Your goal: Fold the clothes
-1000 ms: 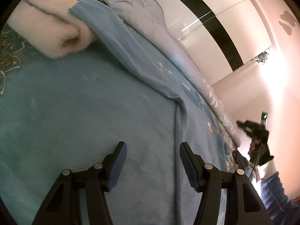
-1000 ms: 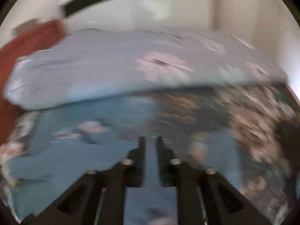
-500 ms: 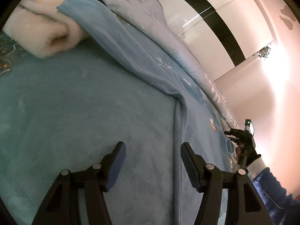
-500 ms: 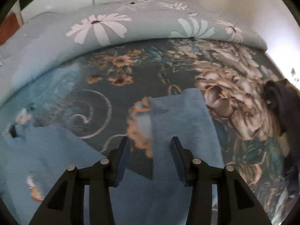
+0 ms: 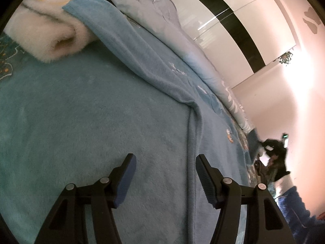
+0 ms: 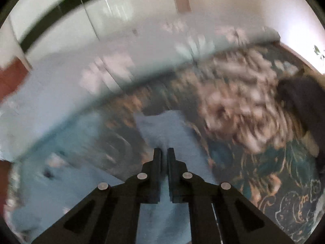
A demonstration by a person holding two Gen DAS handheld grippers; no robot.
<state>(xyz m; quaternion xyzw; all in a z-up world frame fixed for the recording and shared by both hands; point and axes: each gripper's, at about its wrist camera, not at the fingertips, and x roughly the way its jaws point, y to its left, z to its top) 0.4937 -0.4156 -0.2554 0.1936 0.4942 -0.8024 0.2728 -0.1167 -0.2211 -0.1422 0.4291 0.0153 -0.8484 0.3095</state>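
Sleeve end now pinched on my right.

My left gripper [image 5: 165, 174] hangs with jaws apart over the blue fleece garment [image 5: 91, 122] spread on the bed [image 6: 264, 172], unchanged from half a second ago. My right gripper [image 6: 164, 152], then apart, has clamped on the sleeve [image 6: 168, 130] and blurs in motion; I judge the fold is starting.

Light: dim indoors, pink glare off the wall [image 5: 300, 81] at right.
Blur: right wrist view heavily motion-smeared.
Edges: fisheye-bent, black corners.
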